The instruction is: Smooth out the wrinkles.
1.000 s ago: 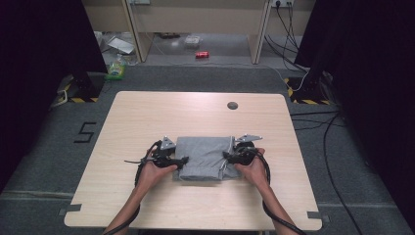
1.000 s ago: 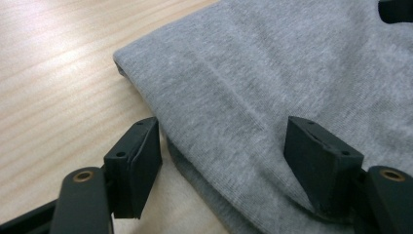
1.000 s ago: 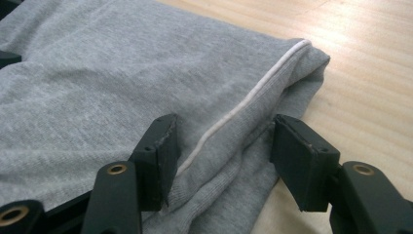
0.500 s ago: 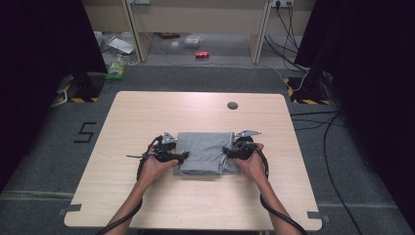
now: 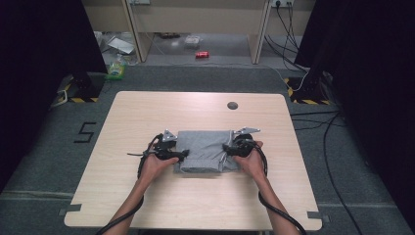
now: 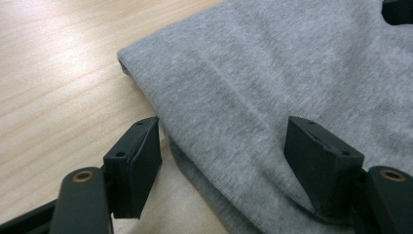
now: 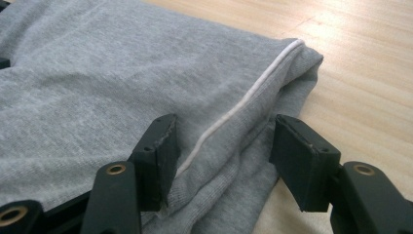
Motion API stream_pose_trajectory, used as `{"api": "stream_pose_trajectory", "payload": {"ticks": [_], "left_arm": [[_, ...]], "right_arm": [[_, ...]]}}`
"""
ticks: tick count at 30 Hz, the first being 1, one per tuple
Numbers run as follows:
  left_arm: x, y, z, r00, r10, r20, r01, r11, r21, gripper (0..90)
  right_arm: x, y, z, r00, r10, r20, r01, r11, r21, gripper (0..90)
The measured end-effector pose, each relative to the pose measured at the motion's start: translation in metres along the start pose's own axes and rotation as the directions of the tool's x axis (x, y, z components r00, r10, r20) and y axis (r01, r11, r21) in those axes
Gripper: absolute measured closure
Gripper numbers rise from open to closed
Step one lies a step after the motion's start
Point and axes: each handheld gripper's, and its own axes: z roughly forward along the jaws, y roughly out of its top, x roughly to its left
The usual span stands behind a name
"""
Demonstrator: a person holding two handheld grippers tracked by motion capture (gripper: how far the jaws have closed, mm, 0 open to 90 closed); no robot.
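Straddling the folded cloth (image 5: 205,149) edges, we've got left gripper (image 6: 221,153) and right gripper (image 7: 221,146) both wide, gripping nothing; close carelessly and only the top layer lifts, unfolding it.

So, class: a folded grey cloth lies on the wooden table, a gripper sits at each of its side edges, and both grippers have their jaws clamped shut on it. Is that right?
Not quite. The folded grey cloth does lie on the wooden table with the left gripper and right gripper at its sides, but both stand open. The two gripper views show each pair of jaws spread apart over the cloth's edge, not clamped on it.
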Motion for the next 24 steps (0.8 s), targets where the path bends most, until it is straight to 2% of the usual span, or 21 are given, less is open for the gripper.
{"api": "stream_pose_trajectory", "payload": {"ticks": [12, 14, 17, 21, 24], "left_arm": [[0.002, 0.001, 0.000, 1.0000, -0.002, 0.009, 0.002, 1.0000, -0.001, 29.0], [0.004, 0.000, -0.001, 0.9998, -0.010, 0.016, 0.010, 0.9999, -0.003, 29.0], [0.008, -0.001, -0.004, 0.9990, -0.036, 0.028, 0.036, 0.9993, -0.005, 29.0], [0.012, -0.002, -0.008, 0.9941, -0.090, 0.061, 0.090, 0.9959, 0.000, 28.6], [0.009, -0.002, -0.012, 0.9946, -0.081, 0.065, 0.082, 0.9966, -0.007, 26.1]], "right_arm": [[-0.003, 0.002, 0.000, 0.9999, 0.010, -0.003, -0.010, 1.000, 0.000, 40.3], [-0.007, 0.002, -0.001, 0.9998, 0.018, -0.006, -0.018, 1.000, 0.007, 36.7], [-0.010, 0.001, -0.004, 0.9991, 0.040, -0.013, -0.040, 0.999, 0.012, 36.1], [-0.010, 0.002, -0.010, 0.9997, 0.022, 0.002, -0.022, 1.000, 0.016, 35.5], [-0.008, 0.003, -0.015, 0.9998, 0.017, 0.007, -0.017, 1.000, 0.005, 34.9]]}}
